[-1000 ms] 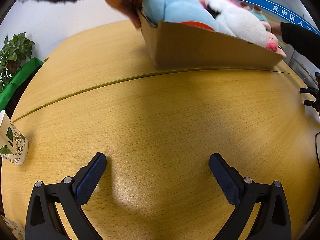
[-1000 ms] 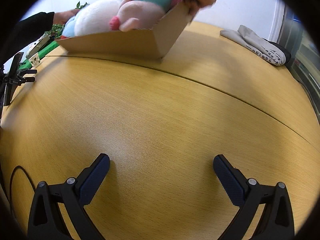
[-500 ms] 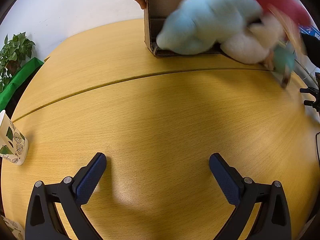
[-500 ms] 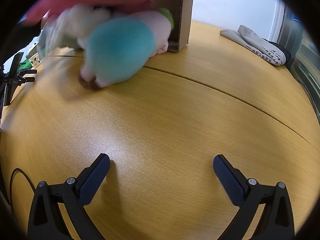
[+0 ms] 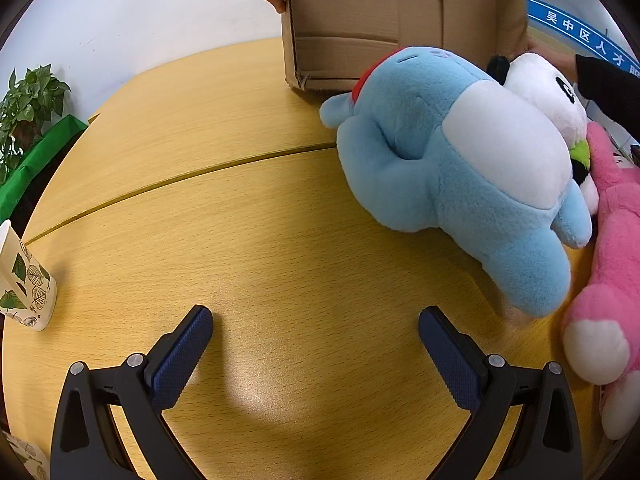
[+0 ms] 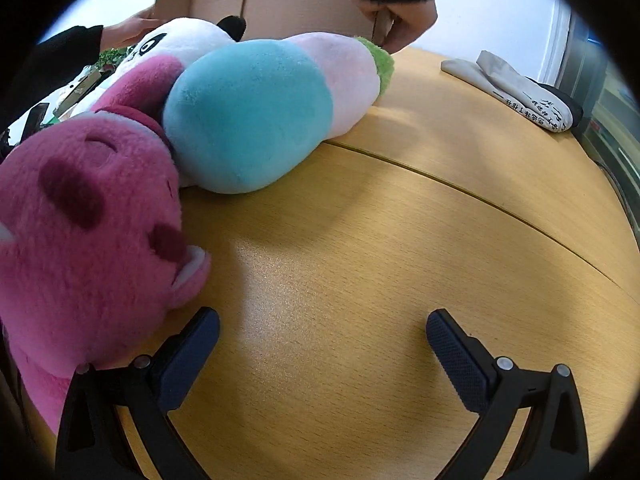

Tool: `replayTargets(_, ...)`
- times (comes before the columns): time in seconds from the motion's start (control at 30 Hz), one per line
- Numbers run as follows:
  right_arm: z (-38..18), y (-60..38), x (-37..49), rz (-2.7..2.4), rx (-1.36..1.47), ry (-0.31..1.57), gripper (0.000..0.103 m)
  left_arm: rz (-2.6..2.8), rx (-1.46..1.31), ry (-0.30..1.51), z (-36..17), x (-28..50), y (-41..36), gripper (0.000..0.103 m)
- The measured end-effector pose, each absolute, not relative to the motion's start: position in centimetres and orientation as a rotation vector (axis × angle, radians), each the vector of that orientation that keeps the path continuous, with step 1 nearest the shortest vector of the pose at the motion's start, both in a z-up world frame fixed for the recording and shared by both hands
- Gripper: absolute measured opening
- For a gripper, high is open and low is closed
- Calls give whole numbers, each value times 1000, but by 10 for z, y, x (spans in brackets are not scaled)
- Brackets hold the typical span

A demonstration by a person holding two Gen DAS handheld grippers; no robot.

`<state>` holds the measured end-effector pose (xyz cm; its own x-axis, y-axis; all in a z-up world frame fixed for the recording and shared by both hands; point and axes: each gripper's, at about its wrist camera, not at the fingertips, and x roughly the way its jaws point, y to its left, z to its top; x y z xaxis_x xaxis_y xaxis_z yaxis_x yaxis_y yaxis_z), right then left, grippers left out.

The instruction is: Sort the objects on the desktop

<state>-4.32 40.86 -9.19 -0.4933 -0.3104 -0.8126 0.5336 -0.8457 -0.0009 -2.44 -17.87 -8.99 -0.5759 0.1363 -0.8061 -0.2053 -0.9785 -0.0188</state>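
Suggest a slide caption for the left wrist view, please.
Open left gripper waits on the table beside a blue plush tipped from the cardboard box.

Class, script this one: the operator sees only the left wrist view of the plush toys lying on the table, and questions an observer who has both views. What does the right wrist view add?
Operator: I see only the body of a pink plush at my right edge. Where is its head?
Observer: Its face lies right beside the right gripper, close to the left finger; the jaws are open.
Operator: Anything beyond the pile that I miss?
Observer: Yes, a folded grey cloth with printed lettering lies at the far right of the table, apart from the toys.
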Motion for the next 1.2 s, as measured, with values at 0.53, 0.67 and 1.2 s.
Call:
replayTargets(0.53,-90,409,-43,-2332,1195,340,103,2624,-1334,115,-90,-37,-188,103)
replayTargets(0.67,-90,409,-43,-2332,1195,340,103,2623,-1334,116,-89,-41,-191,103)
replayTargets(1.2,-90,408,-42,-2333,1195,339,103,2620,-1333,117,-87,-66,-207,103)
